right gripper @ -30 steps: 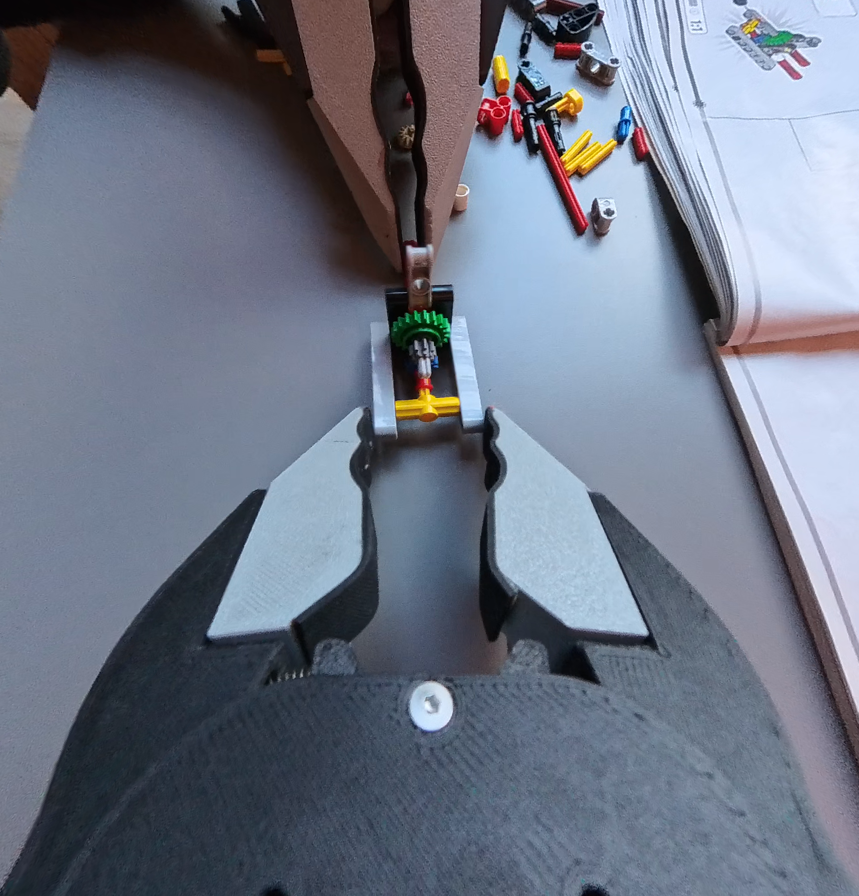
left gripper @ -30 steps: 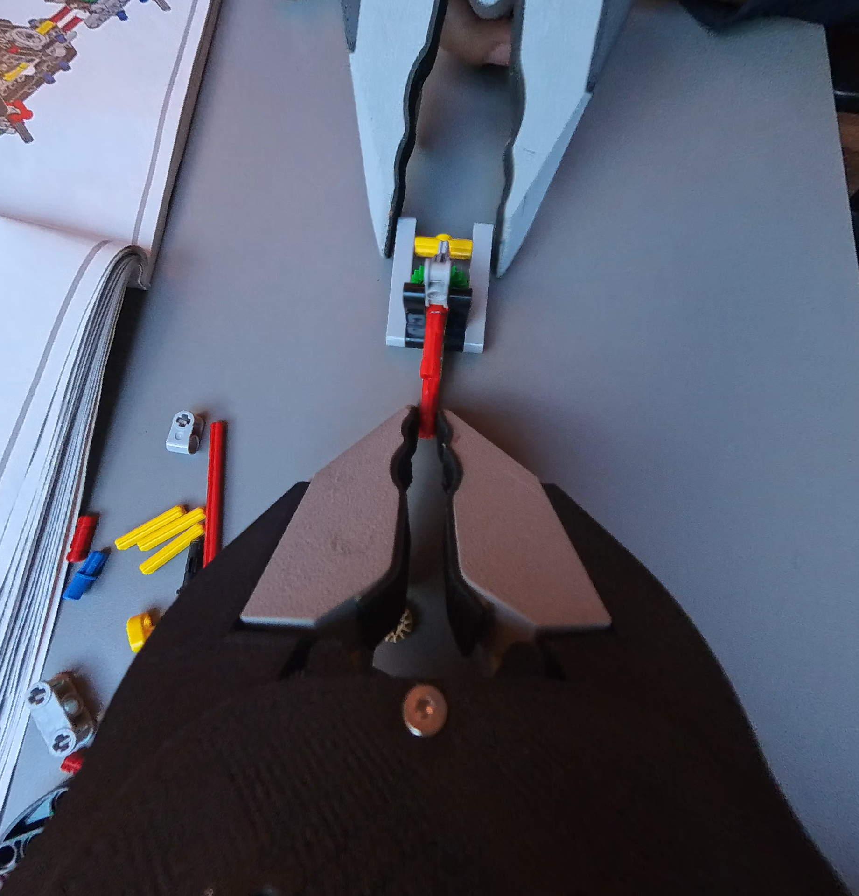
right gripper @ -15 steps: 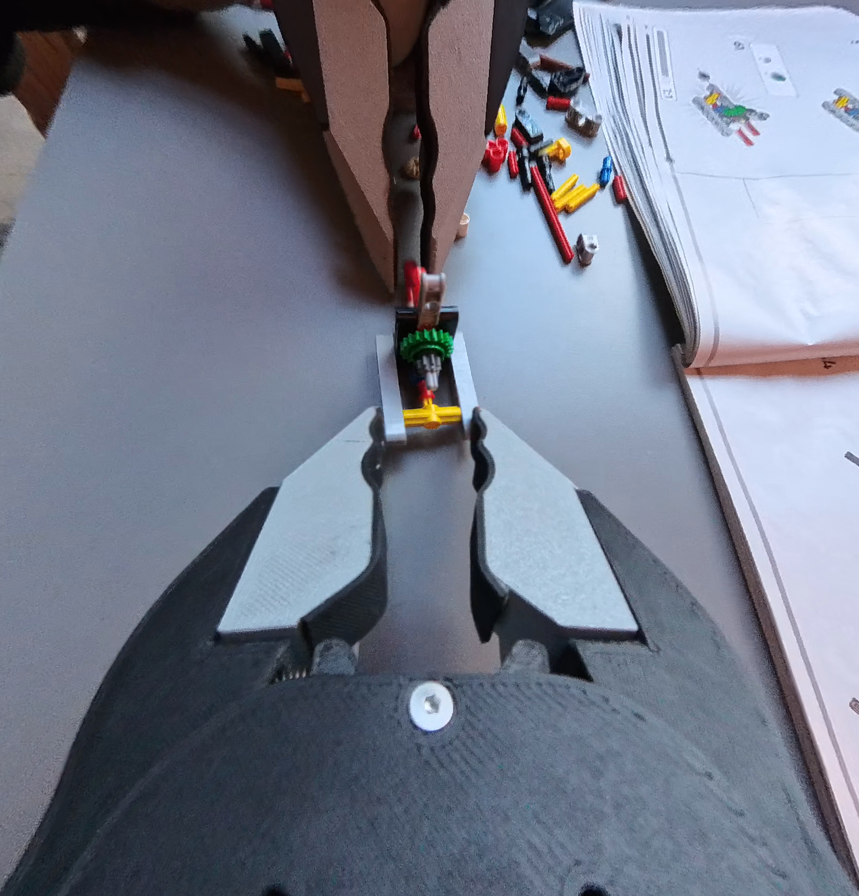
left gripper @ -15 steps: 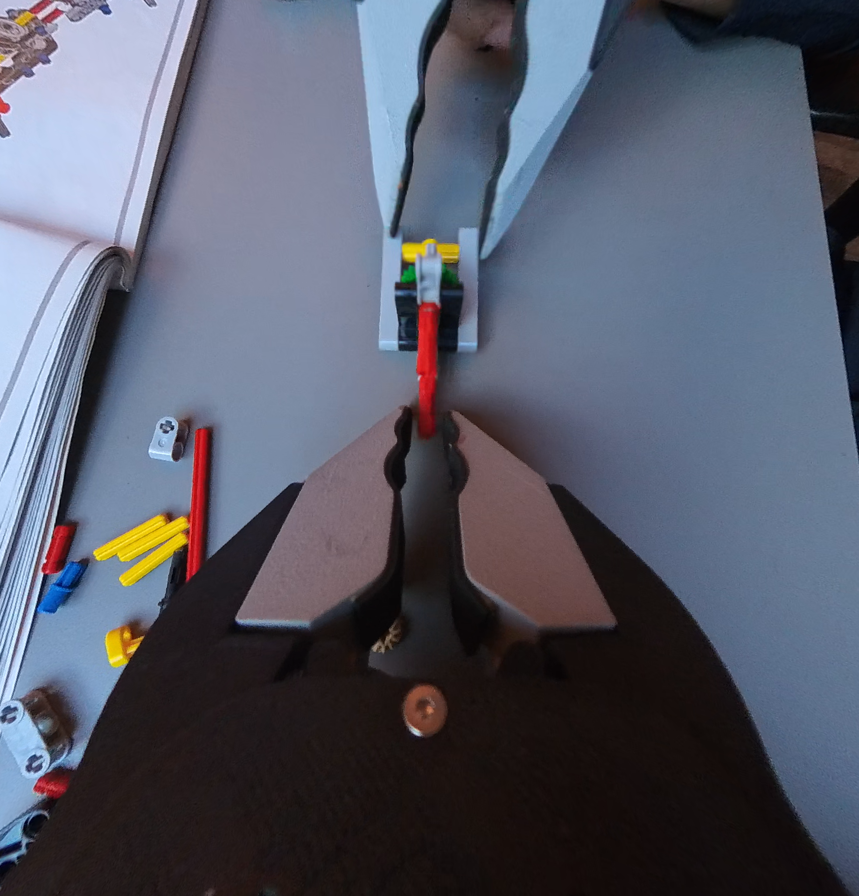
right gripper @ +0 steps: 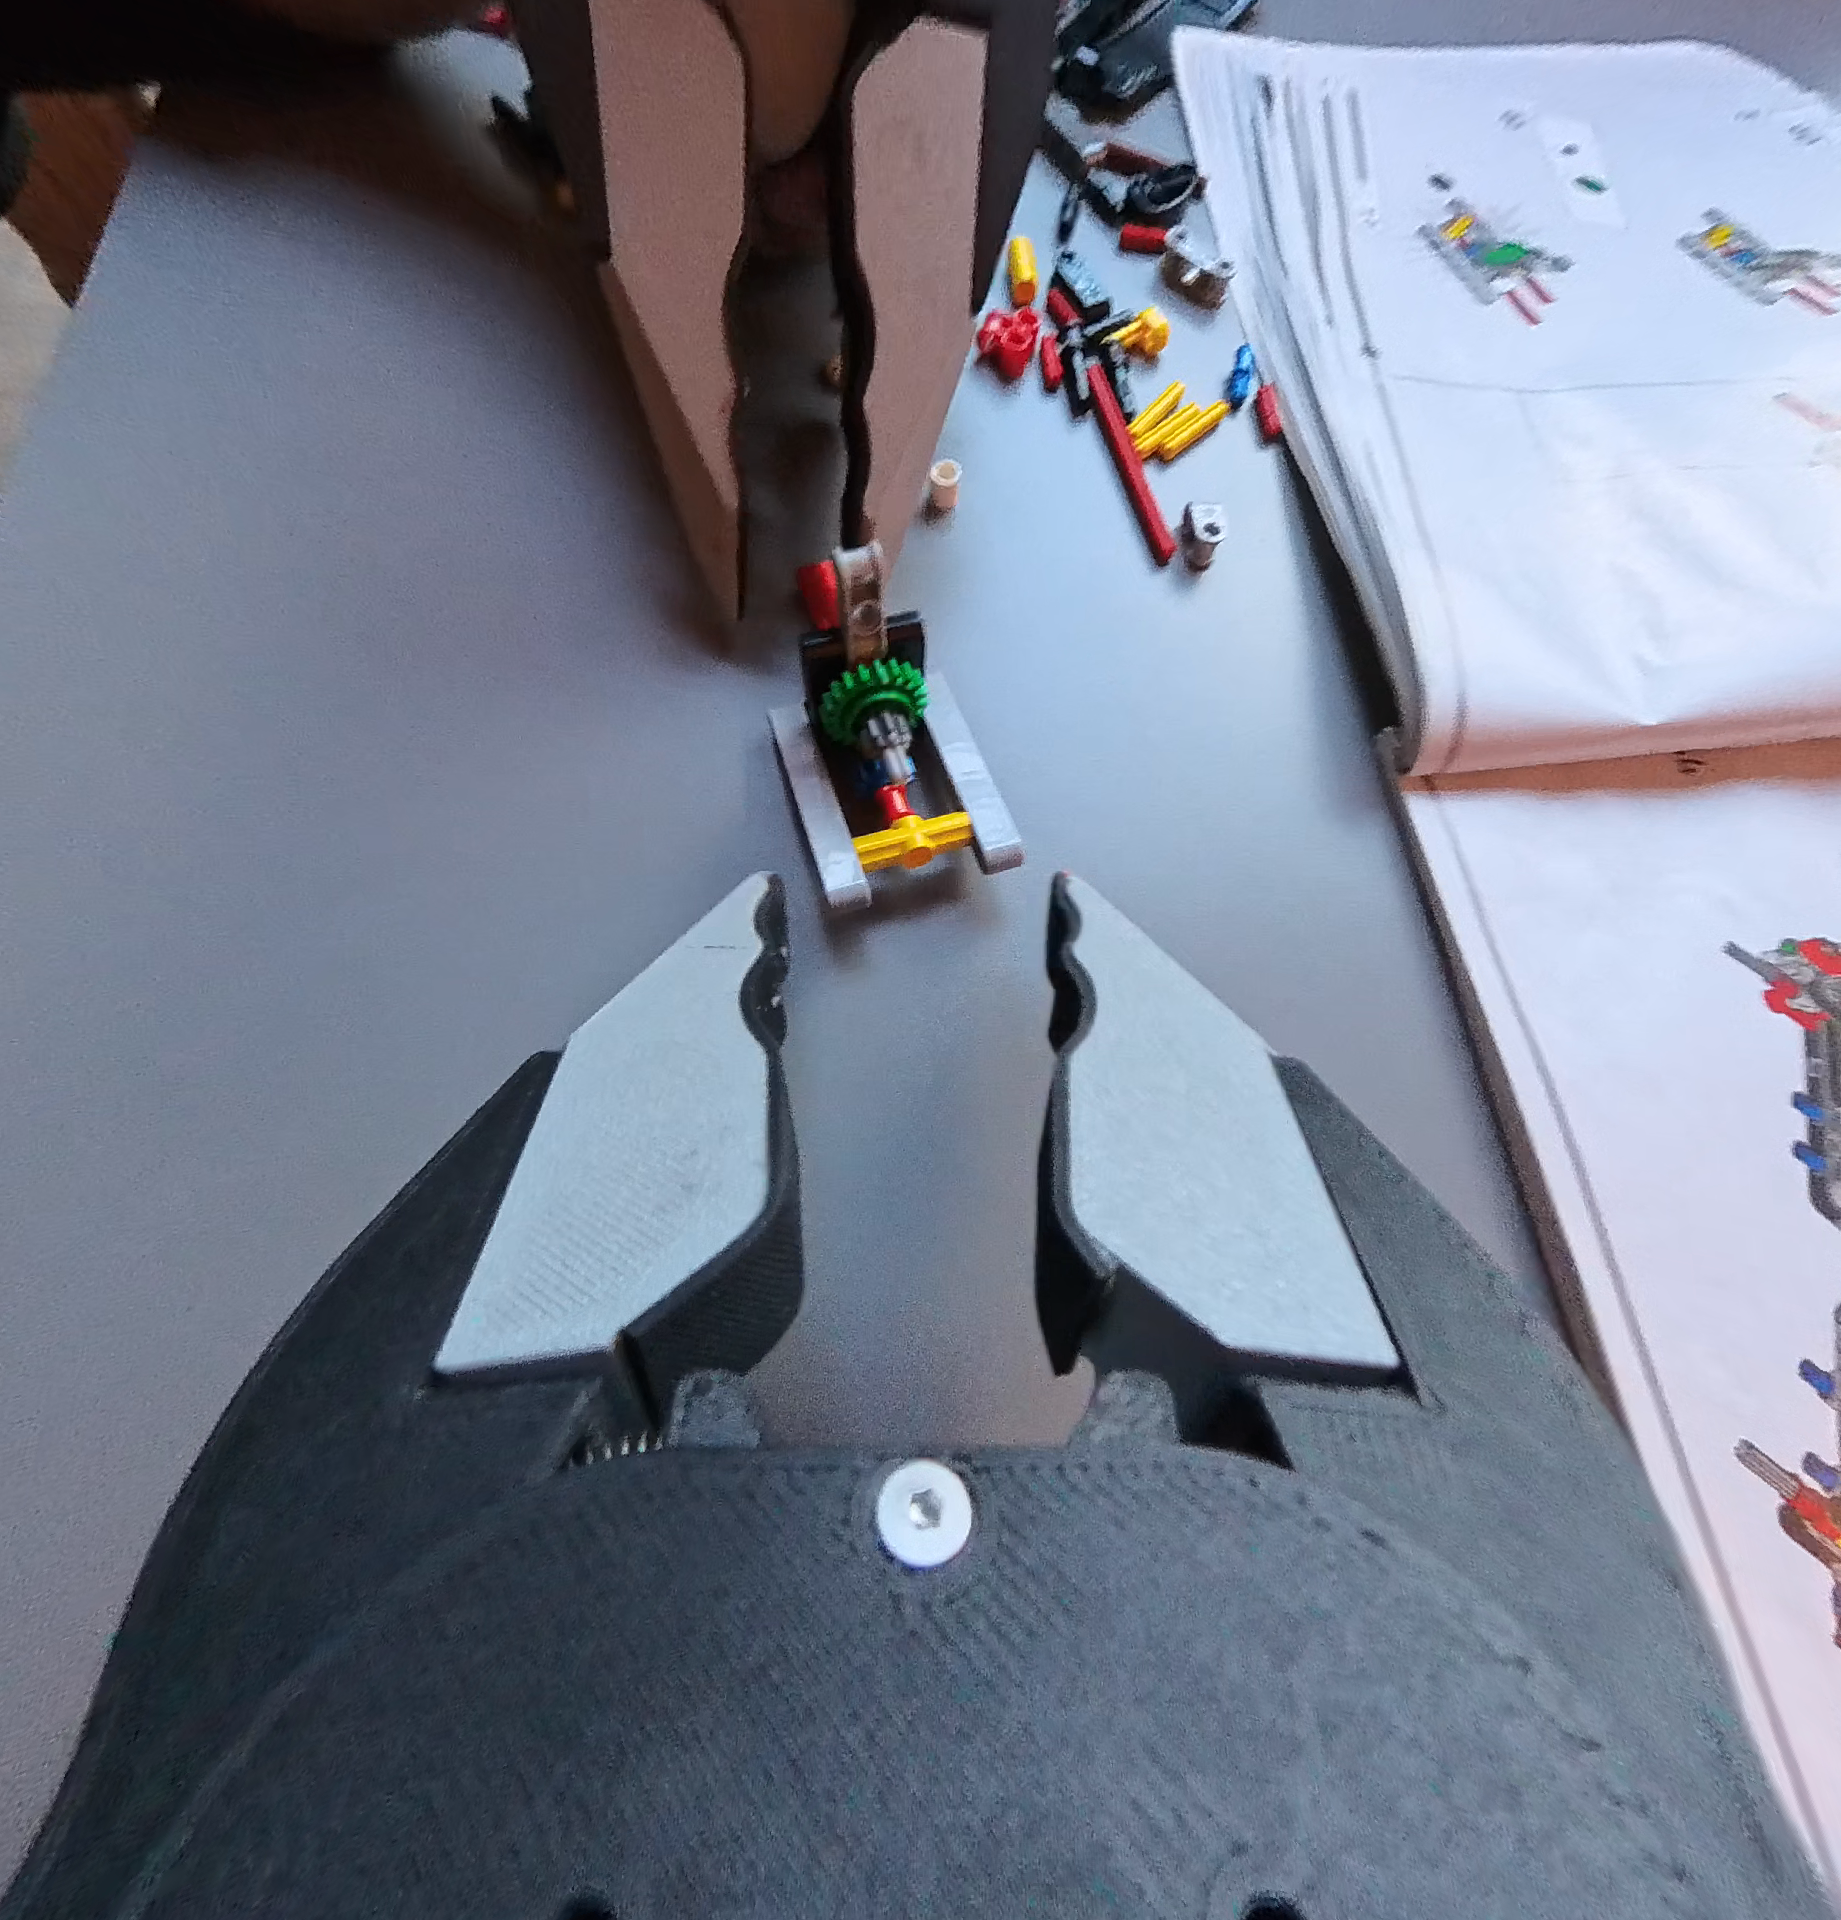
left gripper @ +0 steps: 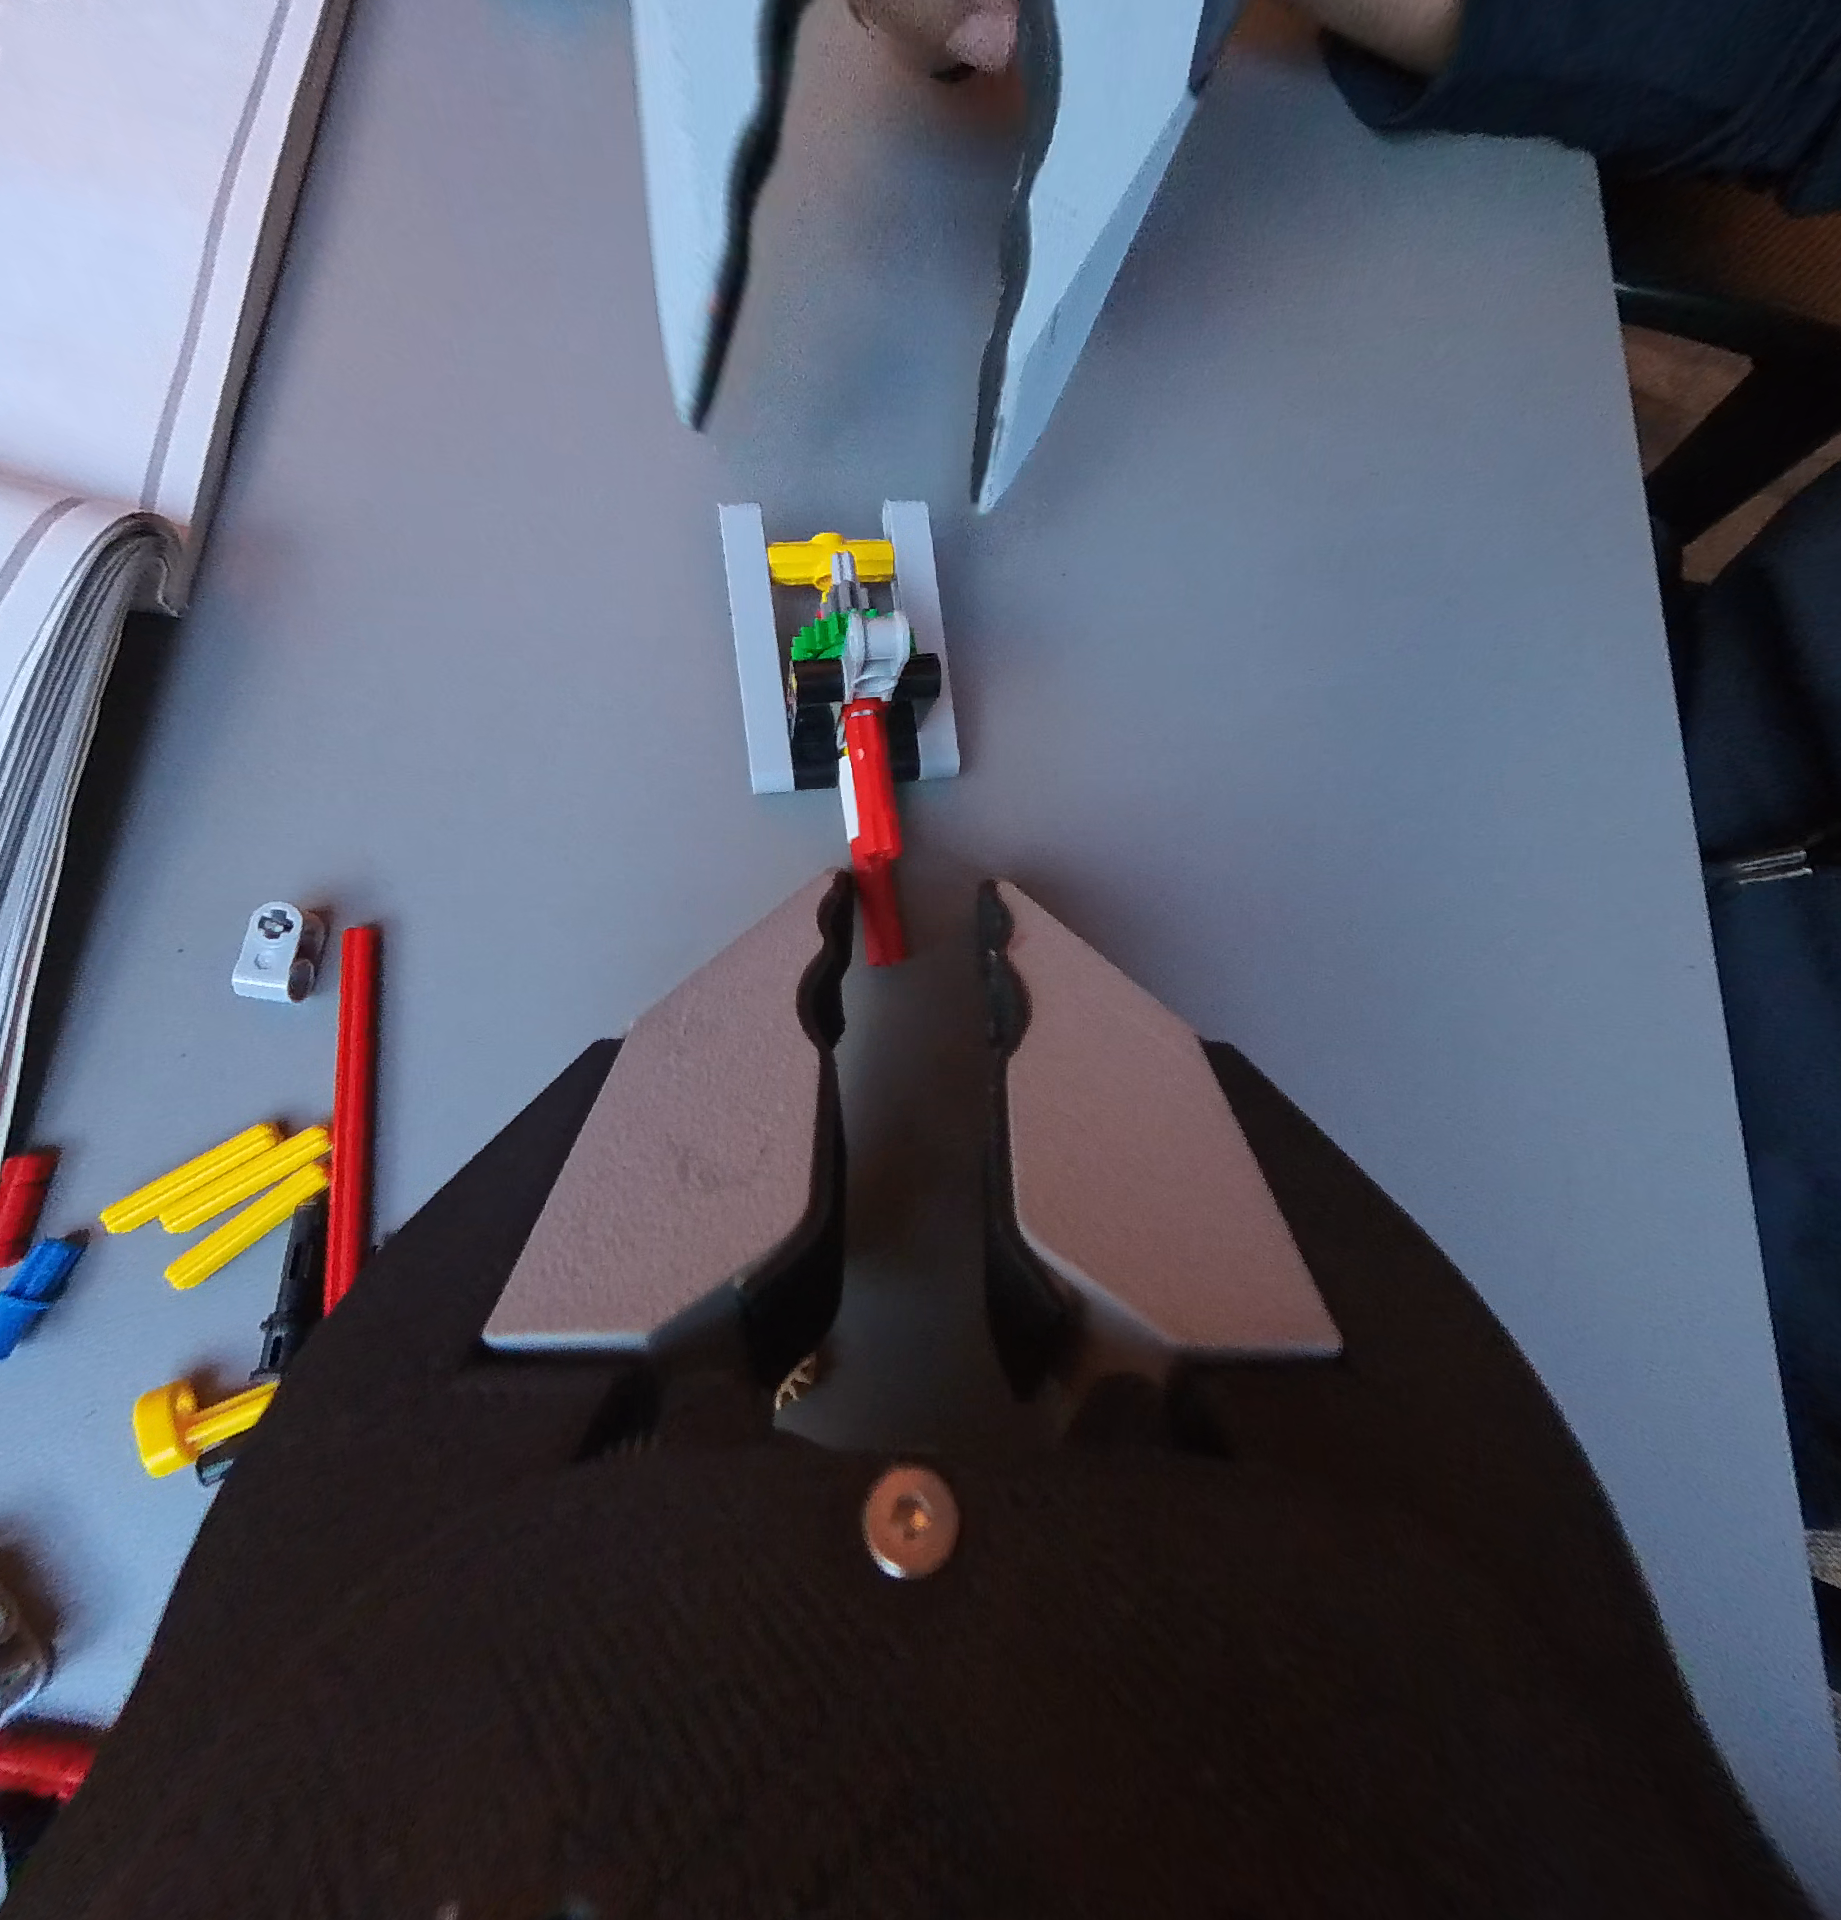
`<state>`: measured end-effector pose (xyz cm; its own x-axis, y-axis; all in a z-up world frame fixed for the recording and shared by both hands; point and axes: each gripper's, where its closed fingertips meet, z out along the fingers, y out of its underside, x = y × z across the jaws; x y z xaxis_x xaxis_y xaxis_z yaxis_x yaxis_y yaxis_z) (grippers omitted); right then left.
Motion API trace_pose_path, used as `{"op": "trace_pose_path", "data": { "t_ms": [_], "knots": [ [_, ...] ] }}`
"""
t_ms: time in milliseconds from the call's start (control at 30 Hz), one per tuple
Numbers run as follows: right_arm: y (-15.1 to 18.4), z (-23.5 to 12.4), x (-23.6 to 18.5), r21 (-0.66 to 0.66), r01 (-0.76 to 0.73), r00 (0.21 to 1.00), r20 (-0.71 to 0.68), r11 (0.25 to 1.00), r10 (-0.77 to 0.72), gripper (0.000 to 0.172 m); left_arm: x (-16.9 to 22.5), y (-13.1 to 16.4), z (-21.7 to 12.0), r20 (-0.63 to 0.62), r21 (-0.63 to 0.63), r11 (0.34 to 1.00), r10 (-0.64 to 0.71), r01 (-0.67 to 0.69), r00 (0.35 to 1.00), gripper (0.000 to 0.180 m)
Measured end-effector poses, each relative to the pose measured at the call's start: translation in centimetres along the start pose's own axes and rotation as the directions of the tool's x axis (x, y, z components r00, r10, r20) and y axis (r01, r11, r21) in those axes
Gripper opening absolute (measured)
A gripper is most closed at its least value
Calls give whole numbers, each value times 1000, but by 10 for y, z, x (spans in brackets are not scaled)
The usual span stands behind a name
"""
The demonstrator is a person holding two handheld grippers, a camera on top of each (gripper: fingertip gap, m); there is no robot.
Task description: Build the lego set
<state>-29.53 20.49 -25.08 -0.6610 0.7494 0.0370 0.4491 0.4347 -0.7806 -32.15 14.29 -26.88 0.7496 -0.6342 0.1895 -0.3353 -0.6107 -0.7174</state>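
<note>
A small brick assembly (left gripper: 838, 644) lies on the grey table (left gripper: 1311, 831): two grey beams, a yellow cross piece, a green gear, black parts and a red axle (left gripper: 872, 831) that sticks out toward me. My left gripper (left gripper: 916, 914) is open; the axle's end lies between its pads, against the left pad and clear of the right one. My right gripper (right gripper: 916, 914) is open and empty, just short of the assembly (right gripper: 895, 779), touching nothing. It also shows at the top of the left wrist view (left gripper: 843, 457).
An open instruction booklet (left gripper: 64, 416) lies at the left, and at the right in the right wrist view (right gripper: 1622, 520). Loose pieces lie beside it: a long red axle (left gripper: 353, 1112), yellow axles (left gripper: 220, 1195), a grey connector (left gripper: 272, 951), blue and red pins. A sleeve (left gripper: 1622, 94) shows top right. Spacing between my two grippers at the tips: around 8 cm. My left tips are roughly 9 cm from the grey connector (left gripper: 272, 951). The right camera catches it too, in the right wrist view (right gripper: 1206, 531).
My left gripper opened and let go of the red axle. My right gripper closed on the assembly's grey beams, then opened and drew back from it. The assembly now lies slightly turned.
</note>
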Motion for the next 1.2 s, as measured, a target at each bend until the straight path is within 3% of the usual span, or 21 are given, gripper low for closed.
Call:
{"op": "trace_pose_path", "data": {
  "t_ms": [67, 233, 400, 533, 800, 1100, 1200],
  "knots": [
    [-6, -2, 3, 32, -8, 1000, 3, 999, 8, 58, -1, 0, 0, 8, -1, 1000, 1, -1, 1000, 18],
    [-2, 11, -1, -21, 35, 999, 40, 999, -34, 56, -5, -1, 2, 39, -5, 1000, 2, -2, 999, 4],
    [9, 20, -4, -78, 66, 997, 51, 995, -62, 42, -4, -2, 4, 50, -7, 1000, 14, -14, 999, 3],
    [11, 19, -6, -69, 49, 996, 76, 996, -43, 41, -5, -2, 4, 54, -6, 1000, 7, -7, 998, 3],
    [13, 18, -5, -62, 25, 998, 57, 998, -21, 41, -10, -6, 3, 112, 11, 998, 54, -56, 992, 2],
    [16, 11, -4, -64, 20, 999, 33, 998, -18, 48, -9, -3, 4, 82, -2, 1000, 8, -8, 997, 3],
    [10, 10, -3, -52, 47, 999, 3, 998, -47, 54, -6, -5, 5, 56, 11, 1000, -25, 24, 998, 14]
  ]
}}
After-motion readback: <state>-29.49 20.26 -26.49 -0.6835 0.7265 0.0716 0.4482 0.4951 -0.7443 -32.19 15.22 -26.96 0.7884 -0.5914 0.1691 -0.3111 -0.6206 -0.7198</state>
